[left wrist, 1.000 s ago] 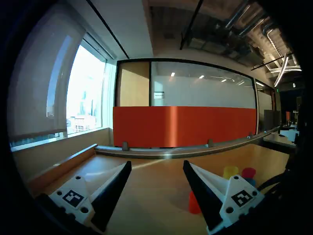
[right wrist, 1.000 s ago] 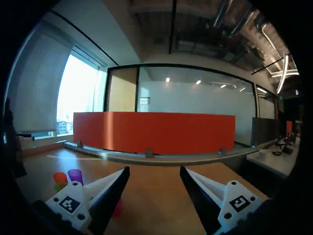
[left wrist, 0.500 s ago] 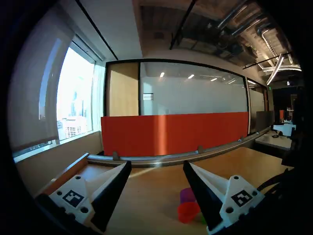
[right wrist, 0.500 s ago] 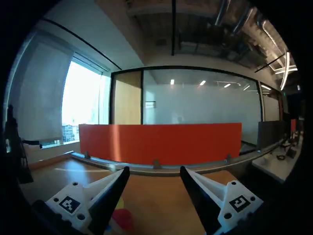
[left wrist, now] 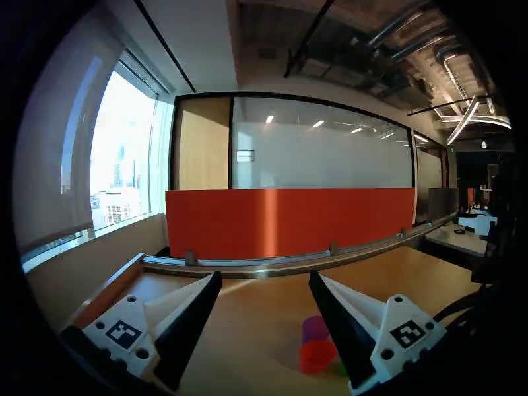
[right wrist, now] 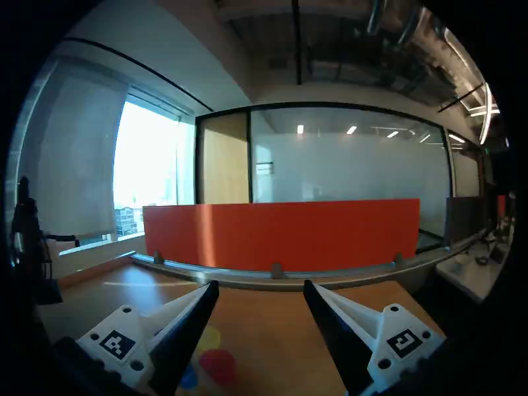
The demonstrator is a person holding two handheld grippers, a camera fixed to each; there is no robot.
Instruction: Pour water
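The cups for pouring stand bunched low in both frames, on the pale wooden desk (left wrist: pixel 264 317). In the left gripper view a purple plastic cup (left wrist: pixel 315 327) sits just behind an open-topped red plastic cup (left wrist: pixel 317 356), lower centre-right, close against the inner edge of the finger on that side. A sliver of green cup (left wrist: pixel 341 369) shows beside them. I cannot tell whether any of them holds water, and I see no jug or bottle.

They are grouped tight, I judge, so that a pour from one to the next needs a short carry. My left gripper (left wrist: pixel 264 274) is spread wide with nothing between its fingers. It is held level above the desk and looks across it rather than down, which suits lining up on a cup before closing. My right gripper (right wrist: pixel 261 285) is spread and empty too, at much the same height.

The right gripper view looks more steeply onto the cluster, at bottom centre-left. It adds a yellow plastic cup (right wrist: pixel 210 338) and a bit of blue cup (right wrist: pixel 189 378) flanking what I take for the same red one. A dark stand (right wrist: pixel 26 244) rises at its far left edge. The left gripper view gives the purple and green cups instead. Beyond the desk runs an orange partition (right wrist: pixel 284 234), with a bright window (left wrist: pixel 119 178) at left.
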